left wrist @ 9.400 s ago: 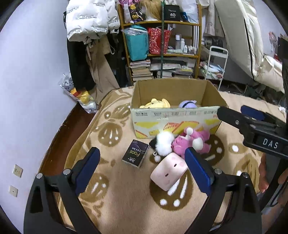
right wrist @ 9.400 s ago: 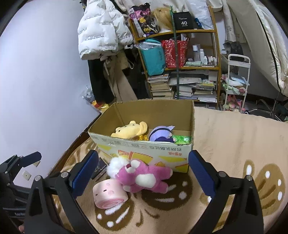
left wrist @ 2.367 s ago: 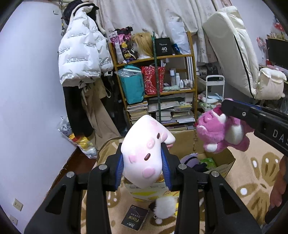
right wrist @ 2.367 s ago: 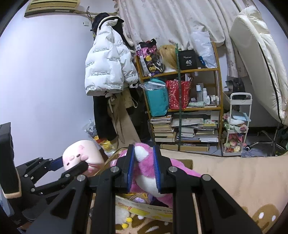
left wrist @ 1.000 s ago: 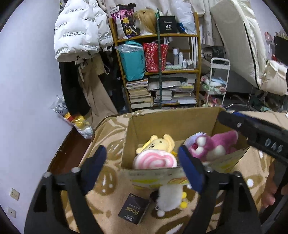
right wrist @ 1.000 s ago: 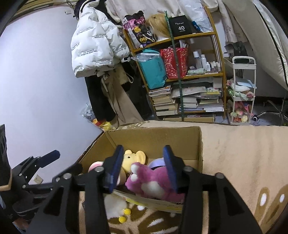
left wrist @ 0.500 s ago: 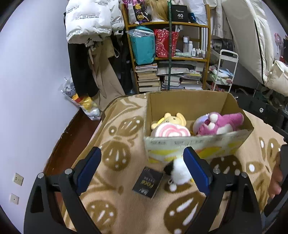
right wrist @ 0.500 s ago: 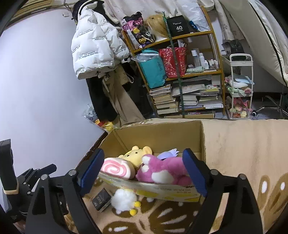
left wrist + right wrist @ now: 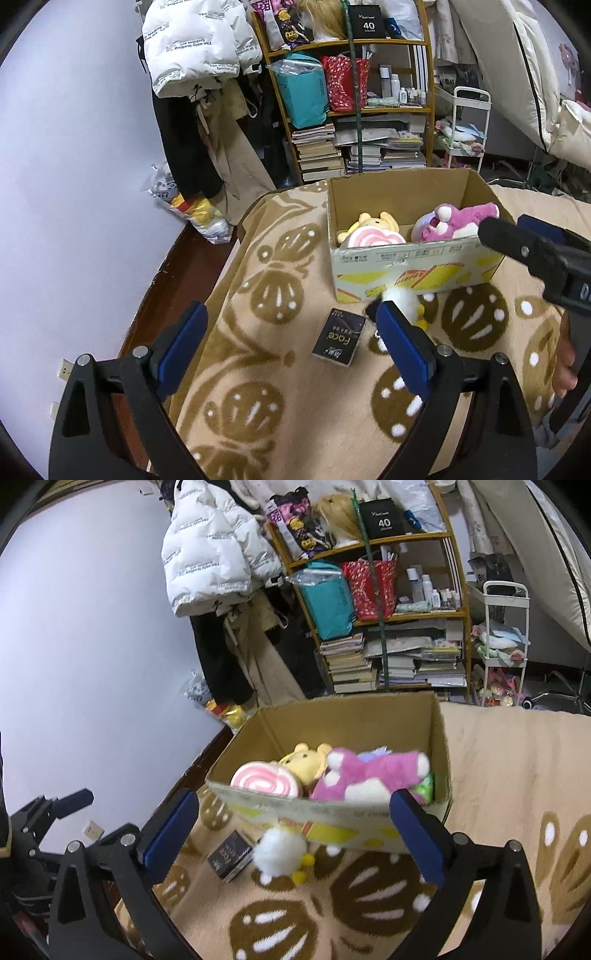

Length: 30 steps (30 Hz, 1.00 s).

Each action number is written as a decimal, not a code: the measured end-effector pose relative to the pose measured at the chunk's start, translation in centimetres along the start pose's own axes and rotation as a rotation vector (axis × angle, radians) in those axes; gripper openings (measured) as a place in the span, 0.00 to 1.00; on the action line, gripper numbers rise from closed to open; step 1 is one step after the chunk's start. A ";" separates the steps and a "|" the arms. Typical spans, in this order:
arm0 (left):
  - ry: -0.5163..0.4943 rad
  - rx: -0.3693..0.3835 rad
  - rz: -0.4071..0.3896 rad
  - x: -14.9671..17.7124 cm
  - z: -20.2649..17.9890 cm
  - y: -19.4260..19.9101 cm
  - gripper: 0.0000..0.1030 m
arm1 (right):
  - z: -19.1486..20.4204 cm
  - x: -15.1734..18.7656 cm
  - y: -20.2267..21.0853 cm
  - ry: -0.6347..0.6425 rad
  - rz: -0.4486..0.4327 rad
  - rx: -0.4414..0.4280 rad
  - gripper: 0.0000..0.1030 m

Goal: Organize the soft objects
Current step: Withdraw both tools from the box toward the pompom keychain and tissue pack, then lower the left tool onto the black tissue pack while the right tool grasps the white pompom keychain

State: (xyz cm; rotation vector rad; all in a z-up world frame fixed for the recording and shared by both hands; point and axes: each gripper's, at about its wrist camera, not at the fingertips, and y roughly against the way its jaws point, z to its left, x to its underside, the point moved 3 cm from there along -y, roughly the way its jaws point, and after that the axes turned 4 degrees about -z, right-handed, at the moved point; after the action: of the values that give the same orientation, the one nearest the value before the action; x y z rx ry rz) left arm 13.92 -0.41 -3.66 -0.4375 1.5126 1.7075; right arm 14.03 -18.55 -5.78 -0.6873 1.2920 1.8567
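Fingers of the left gripper (image 9: 291, 343) and right gripper (image 9: 295, 830) are spread wide, pinching nothing. The pink plush (image 9: 369, 775) and swirl cushion (image 9: 264, 781) lie inside the cardboard box (image 9: 332, 812). The white pompom toy (image 9: 279, 851) lies on the blanket (image 9: 498, 757) touching the box front, likely next for collection.

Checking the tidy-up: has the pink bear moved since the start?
Yes. The pink bear went from the blanket in front of the cardboard box to inside it.

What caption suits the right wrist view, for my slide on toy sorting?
Open right gripper facing cardboard box holding pink swirl plush and magenta bear.
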 end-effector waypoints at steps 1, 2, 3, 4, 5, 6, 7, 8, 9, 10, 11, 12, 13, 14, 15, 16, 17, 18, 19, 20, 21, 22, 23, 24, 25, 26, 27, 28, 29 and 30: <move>0.002 0.002 0.003 0.0 0.1 0.0 0.89 | 0.2 0.2 0.1 0.003 0.004 -0.003 1.00; 0.005 0.003 0.007 0.1 0.2 -0.1 0.89 | 0.5 0.5 0.1 0.007 0.010 -0.003 1.00; 0.009 0.003 0.010 0.2 0.3 -0.2 0.89 | 0.8 0.7 0.1 0.012 0.014 -0.006 1.00; 0.011 0.003 0.012 0.4 0.3 -0.3 0.89 | 1.0 0.8 0.1 0.018 0.019 -0.008 1.00; 0.012 0.007 0.013 0.5 0.4 -0.4 0.89 | 1.3 0.8 -0.1 0.023 0.025 -0.008 1.00; 0.015 0.015 0.013 0.6 0.4 -0.5 0.89 | 1.5 0.9 -0.3 0.030 0.032 -0.009 1.00; 0.019 0.021 0.016 0.8 0.5 -0.8 0.89 | 1.8 1.2 -0.6 0.041 0.041 -0.009 1.00; 0.020 0.023 0.019 1.0 0.5 -1.0 0.89 | 1.9 1.5 -0.9 0.050 0.050 -0.005 1.00; 0.022 0.019 0.021 1.2 0.5 -1.2 0.89 | 2.1 1.8 -1.1 0.056 0.058 -0.002 1.00; 0.027 0.013 0.024 1.3 0.6 -1.4 0.89 | 2.2 2.1 -1.4 0.065 0.069 0.001 1.00; 0.038 0.014 0.030 1.5 0.7 -1.8 0.89 | 2.2 2.3 -1.6 0.069 0.075 0.007 1.00; 0.049 0.020 0.036 1.6 0.8 -2.0 0.89 | 2.3 2.6 -1.8 0.072 0.082 0.017 1.00; 0.068 0.026 0.047 1.8 1.0 -2.5 0.89 | 2.4 2.9 -2.1 0.073 0.093 0.018 1.00; 0.079 0.029 0.053 1.8 1.2 -2.8 0.89 | 2.5 3.1 -2.4 0.073 0.105 0.015 1.00; 0.089 0.030 0.058 1.8 1.3 -3.0 0.89 | 2.5 3.3 -2.6 0.075 0.114 0.016 1.00; 0.098 0.032 0.066 1.8 1.6 -3.5 0.89 | 2.5 3.5 -2.8 0.081 0.121 0.019 1.00; 0.102 0.036 0.074 1.8 1.8 -3.8 0.89 | 2.6 3.6 -2.9 0.086 0.126 0.021 1.00; 0.104 0.043 0.085 1.8 2.0 -4.2 0.89 | 2.6 3.8 -3.1 0.092 0.133 0.023 1.00; 0.113 0.050 0.087 1.7 2.2 -4.5 0.89 | 2.6 4.1 -3.4 0.098 0.144 0.026 1.00; 0.122 0.057 0.090 1.6 2.4 -4.7 0.89 | 2.7 4.4 -3.6 0.102 0.151 0.030 1.00; 0.130 0.067 0.096 1.5 2.6 -5.0 0.89 | 2.6 4.6 -3.8 0.105 0.159 0.033 1.00; 0.137 0.076 0.102 1.5 2.7 -5.3 0.89 | 2.6 4.9 -4.1 0.107 0.169 0.033 1.00; 0.141 0.085 0.109 1.4 2.8 -5.6 0.89 | 2.7 5.0 -4.4 0.110 0.176 0.036 1.00; 0.141 0.092 0.113 1.3 2.8 -6.0 0.89 | 2.6 5.1 -4.7 0.115 0.182 0.040 1.00; 0.138 0.093 0.117 1.3 2.8 -6.2 0.89 | 2.7 5.2 -5.0 0.122 0.185 0.043 1.00; 0.134 0.093 0.119 1.2 2.8 -6.5 0.89 | 2.8 5.3 -5.3 0.130 0.188 0.049 1.00; 0.128 0.093 0.120 1.2 2.8 -6.7 0.89 | 2.9 5.4 -5.5 0.138 0.189 0.054 1.00; 0.123 0.095 0.125 1.2 2.7 -7.1 0.89 | 2.9 5.5 -5.8 0.145 0.190 0.057 1.00; 0.124 0.100 0.130 1.2 2.7 -7.5 0.89 | 3.0 5.6 -6.1 0.153 0.193 0.062 1.00; 0.127 0.109 0.136 1.3 2.6 -7.8 0.89 | 3.1 5.7 -6.4 0.160 0.196 0.069 1.00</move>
State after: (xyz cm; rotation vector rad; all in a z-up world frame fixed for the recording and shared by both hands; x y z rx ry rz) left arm 19.56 2.26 -9.16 -0.4001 1.7540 1.7176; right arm 16.06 -12.81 -12.53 -0.7058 1.5675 1.9333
